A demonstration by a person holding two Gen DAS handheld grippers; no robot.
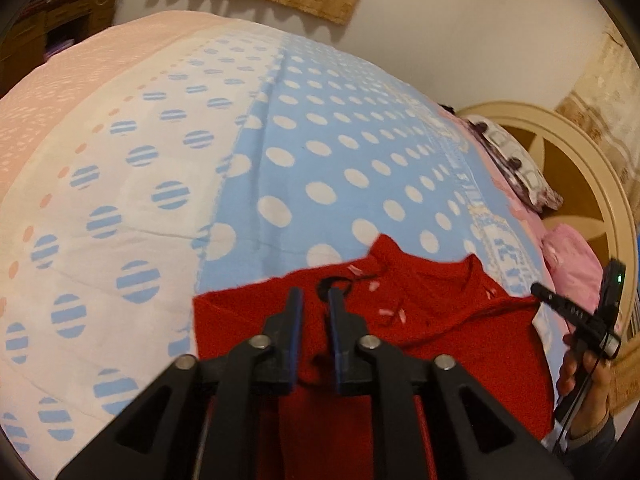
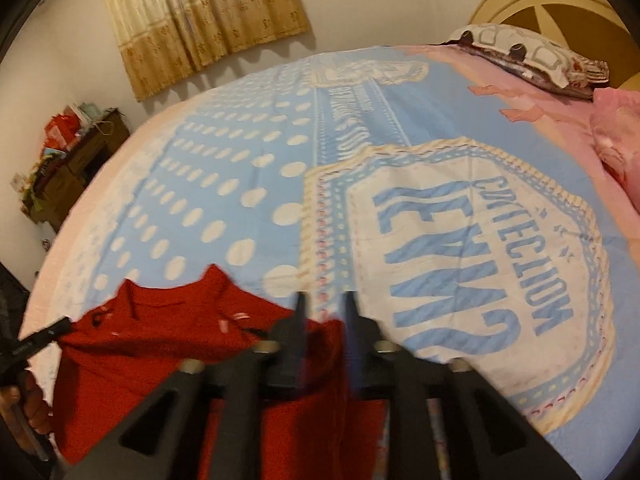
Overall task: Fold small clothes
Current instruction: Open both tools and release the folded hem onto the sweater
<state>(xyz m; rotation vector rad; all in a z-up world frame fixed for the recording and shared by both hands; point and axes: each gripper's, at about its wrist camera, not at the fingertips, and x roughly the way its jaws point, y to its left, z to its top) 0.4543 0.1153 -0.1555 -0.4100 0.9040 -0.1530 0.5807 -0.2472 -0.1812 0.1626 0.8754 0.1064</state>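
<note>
A small red knitted top (image 1: 440,320) with pink bows lies spread on the dotted blue bedspread (image 1: 320,140), neck pointing away from me. My left gripper (image 1: 315,300) hovers over its left shoulder, jaws a little apart, red cloth visible in the gap but not pinched. My right gripper (image 2: 325,304) is blurred, open wider, over the right edge of the top (image 2: 160,340), with cloth showing between the fingers. Each view catches the other gripper at the garment's far corner, held by a hand (image 1: 580,376).
The bedspread (image 2: 240,160) has a large white lettered badge beyond the right gripper. Patterned pillow (image 2: 532,56) and pink bundle (image 2: 620,128) lie by the round headboard (image 1: 560,140). A cluttered wooden dresser (image 2: 68,160) and a curtain (image 2: 200,20) stand beyond the bed.
</note>
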